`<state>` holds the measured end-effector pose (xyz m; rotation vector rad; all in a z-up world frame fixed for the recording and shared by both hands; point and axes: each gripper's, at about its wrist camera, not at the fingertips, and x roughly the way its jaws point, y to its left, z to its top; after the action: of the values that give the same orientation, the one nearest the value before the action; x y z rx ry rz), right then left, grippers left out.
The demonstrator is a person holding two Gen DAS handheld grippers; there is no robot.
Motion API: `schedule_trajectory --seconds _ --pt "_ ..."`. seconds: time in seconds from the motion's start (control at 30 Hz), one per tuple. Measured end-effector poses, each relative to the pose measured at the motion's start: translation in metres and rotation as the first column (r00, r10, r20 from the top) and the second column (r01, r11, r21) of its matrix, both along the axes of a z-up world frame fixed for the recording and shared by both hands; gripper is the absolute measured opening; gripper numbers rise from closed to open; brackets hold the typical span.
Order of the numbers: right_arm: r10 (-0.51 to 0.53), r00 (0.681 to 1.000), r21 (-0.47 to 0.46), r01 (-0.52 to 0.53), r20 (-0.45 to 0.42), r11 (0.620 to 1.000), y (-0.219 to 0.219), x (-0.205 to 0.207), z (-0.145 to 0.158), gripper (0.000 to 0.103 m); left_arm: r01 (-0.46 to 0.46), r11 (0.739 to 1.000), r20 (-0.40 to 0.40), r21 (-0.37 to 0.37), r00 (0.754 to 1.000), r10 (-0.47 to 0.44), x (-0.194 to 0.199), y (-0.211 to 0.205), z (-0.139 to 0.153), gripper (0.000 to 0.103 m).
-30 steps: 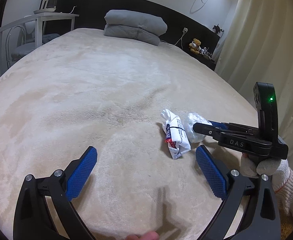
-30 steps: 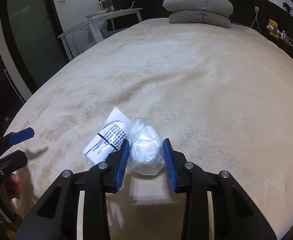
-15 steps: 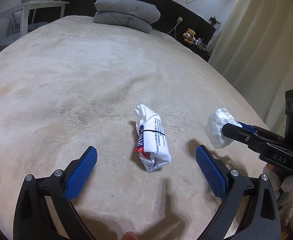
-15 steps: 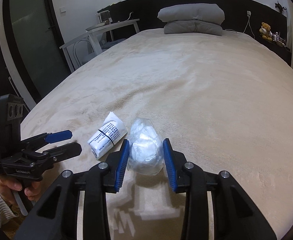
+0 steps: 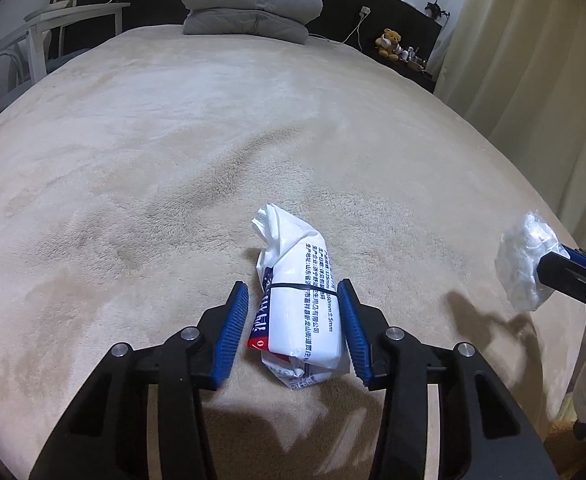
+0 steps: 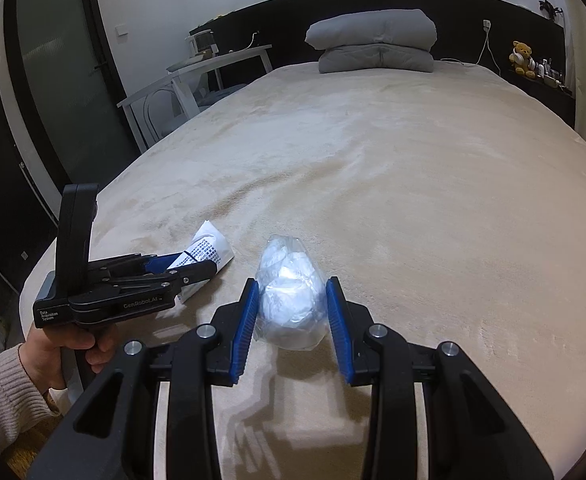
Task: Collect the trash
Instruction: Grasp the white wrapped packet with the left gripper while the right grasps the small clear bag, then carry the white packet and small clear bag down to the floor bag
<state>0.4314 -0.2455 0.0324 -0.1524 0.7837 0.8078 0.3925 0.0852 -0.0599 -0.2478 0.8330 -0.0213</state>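
A white printed packet [image 5: 301,320] with a black band and a red corner lies on the beige bed cover [image 5: 153,168]. My left gripper [image 5: 292,285] straddles it, jaws closing, blue pads against its two long sides. The right wrist view shows the same packet [image 6: 211,246] poking out past the left gripper [image 6: 209,269], which a bare hand [image 6: 65,352] holds. My right gripper [image 6: 292,282] is shut on a crumpled clear plastic ball [image 6: 291,300] and carries it just above the cover. In the left wrist view that ball [image 5: 523,256] hangs at the far right, off the right gripper [image 5: 557,258].
Folded grey bedding [image 5: 249,4] lies at the head of the bed against a dark headboard. A white table and chair [image 5: 73,16] stand to the left, a curtain [image 5: 533,80] to the right. A teddy bear [image 5: 391,42] sits on the side shelf.
My left gripper moved forward over the packet and its jaws went from wide open to closed around it. The right gripper lifted the plastic ball off the bed and away to the right.
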Motion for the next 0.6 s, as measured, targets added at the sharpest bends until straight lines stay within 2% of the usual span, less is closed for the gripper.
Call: schedule_trajectory --seconds 0.03,0.13,0.6 --pt "-0.001 1.0 0.0 0.001 -0.002 1.0 -0.001 0.0 0.0 0.036 0.006 1.0 0.003 -0.001 1.0 -0.006 -0.001 0.0 0.001 0.04" --pt "-0.011 1.0 0.005 0.011 -0.004 1.0 -0.004 -0.001 0.0 0.036 0.003 1.0 0.011 -0.001 1.0 -0.003 -0.004 -0.001 0.004 0.036" --pt "-0.056 0.998 0.032 0.056 -0.014 0.998 -0.015 -0.026 0.01 0.036 -0.004 0.999 0.114 -0.053 0.993 0.01 -0.049 -0.006 0.043 0.034"
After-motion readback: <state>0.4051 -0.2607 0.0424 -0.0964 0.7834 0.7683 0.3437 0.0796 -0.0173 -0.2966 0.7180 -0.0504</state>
